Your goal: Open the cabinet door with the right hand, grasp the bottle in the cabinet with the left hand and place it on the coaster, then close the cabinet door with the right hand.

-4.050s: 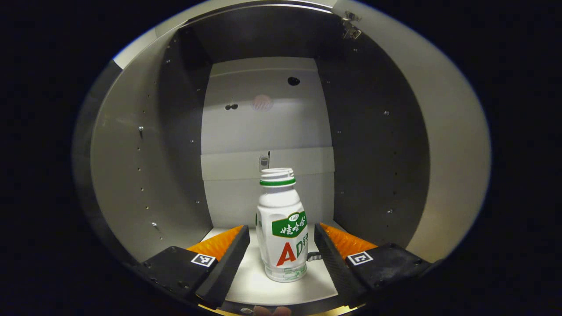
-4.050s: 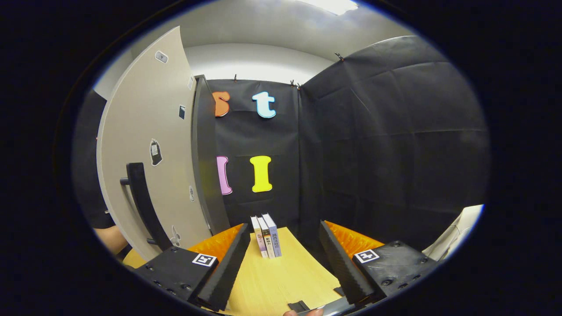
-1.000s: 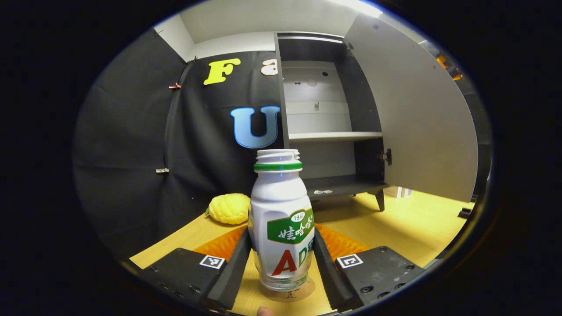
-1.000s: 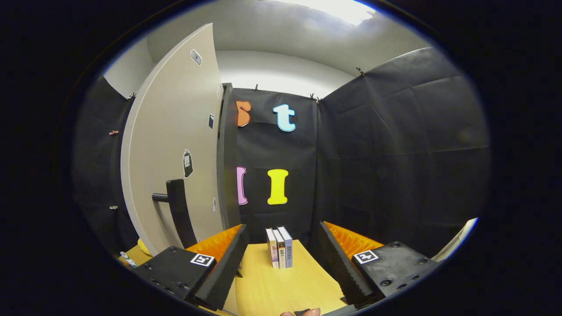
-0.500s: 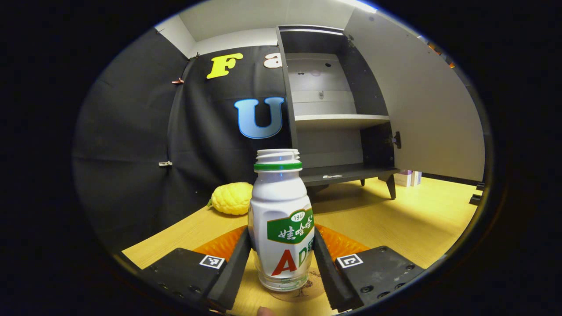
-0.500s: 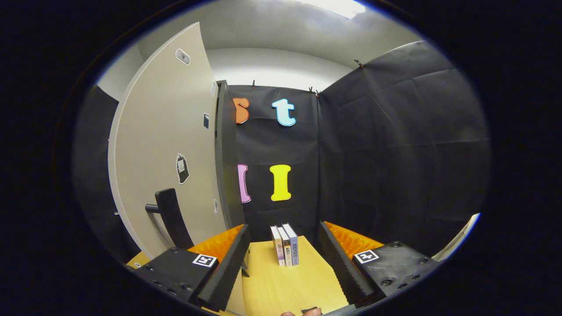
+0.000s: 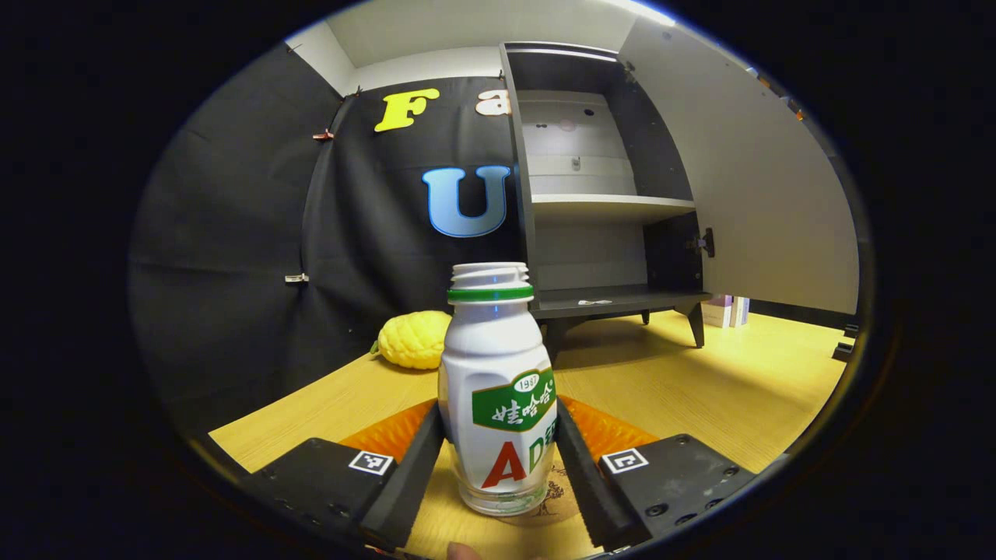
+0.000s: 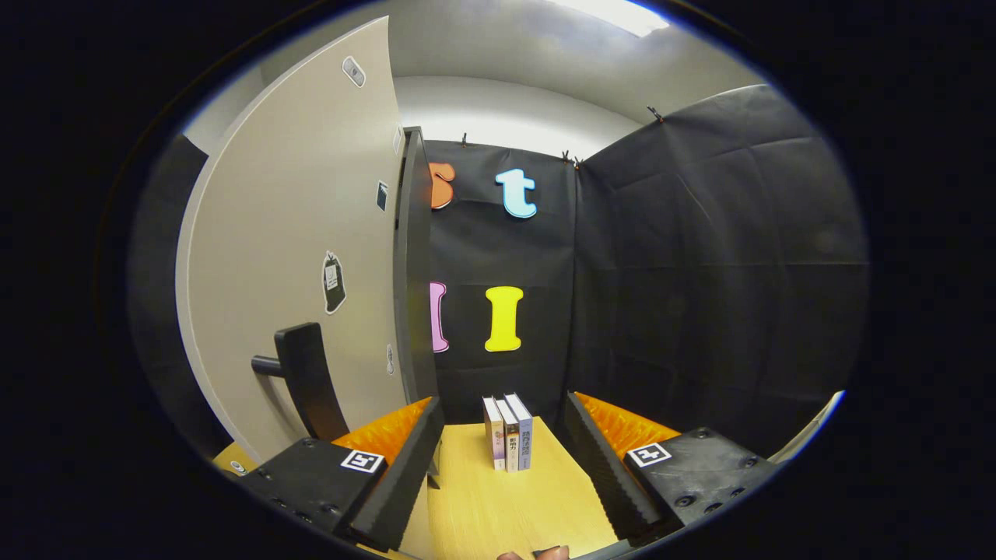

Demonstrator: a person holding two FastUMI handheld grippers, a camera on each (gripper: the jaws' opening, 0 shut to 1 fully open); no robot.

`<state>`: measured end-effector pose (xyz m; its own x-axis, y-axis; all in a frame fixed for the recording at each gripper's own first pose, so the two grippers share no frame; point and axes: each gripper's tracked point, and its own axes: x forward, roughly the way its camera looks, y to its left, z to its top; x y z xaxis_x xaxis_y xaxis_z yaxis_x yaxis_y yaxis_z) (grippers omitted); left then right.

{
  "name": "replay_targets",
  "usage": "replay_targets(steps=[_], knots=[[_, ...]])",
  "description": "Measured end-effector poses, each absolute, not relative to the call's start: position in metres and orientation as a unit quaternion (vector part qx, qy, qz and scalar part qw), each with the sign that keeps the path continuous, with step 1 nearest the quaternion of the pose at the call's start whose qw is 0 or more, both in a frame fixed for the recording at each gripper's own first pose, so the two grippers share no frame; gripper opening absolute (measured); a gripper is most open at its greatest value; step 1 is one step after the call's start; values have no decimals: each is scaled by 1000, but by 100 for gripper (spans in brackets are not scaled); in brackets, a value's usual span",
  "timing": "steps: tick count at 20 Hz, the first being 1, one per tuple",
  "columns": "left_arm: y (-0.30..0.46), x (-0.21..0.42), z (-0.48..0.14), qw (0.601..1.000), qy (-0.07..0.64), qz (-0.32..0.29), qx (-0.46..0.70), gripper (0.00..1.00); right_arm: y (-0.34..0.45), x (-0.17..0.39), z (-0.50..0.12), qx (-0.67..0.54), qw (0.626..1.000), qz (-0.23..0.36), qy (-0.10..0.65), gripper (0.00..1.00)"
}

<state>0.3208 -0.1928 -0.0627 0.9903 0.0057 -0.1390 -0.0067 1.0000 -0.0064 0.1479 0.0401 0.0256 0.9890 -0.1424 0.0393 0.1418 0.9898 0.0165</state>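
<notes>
so the left gripper (image 7: pixel 498 467) has its two fingers pressed on either side of the bottle (image 7: pixel 496 397), gripping it around the lower body. the bottle is upright, white with a green ring at the neck and no cap on, and its base sits right on the coaster (image 7: pixel 554 498), which peeks out as a brown disc just to the right of the bottle's bottom. all of that is on the wooden table (image 7: pixel 700 389).

behind it the cabinet (image 7: pixel 607 202) stands with its door (image 7: pixel 762 194) swung wide open to the right, shelf and dark inner walls showing. a bumpy yellow fruit-looking thing (image 7: pixel 412 339) lies on the table to the left, near the black cloth wall, well apart from the bottle.

in the right gripper view, the right gripper (image 8: pixel 502 459) is spread open and holding nothing. the outer face of the door (image 8: pixel 296 257) is off to its left, with the black handle (image 8: pixel 307 381) sticking out close to the left finger but not touching it. three little books (image 8: pixel 507 432) stand upright on the table straight ahead, between the fingers in view but farther back.
</notes>
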Motion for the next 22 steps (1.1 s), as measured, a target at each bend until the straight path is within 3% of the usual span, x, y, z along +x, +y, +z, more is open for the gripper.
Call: replay_targets(steps=[4, 11, 22], knots=[[-197, 316, -64, 996, 81, -20, -16, 94, 38, 149, 21, 20, 997, -72, -17, 97], [-189, 311, -33, 997, 70, 0, -28, 94, 45, 146, 26, 42, 998, -49, -28, 98], [-184, 269, 77, 998, 53, 32, -14, 94, 49, 147, 25, 62, 997, -11, -49, 98]])
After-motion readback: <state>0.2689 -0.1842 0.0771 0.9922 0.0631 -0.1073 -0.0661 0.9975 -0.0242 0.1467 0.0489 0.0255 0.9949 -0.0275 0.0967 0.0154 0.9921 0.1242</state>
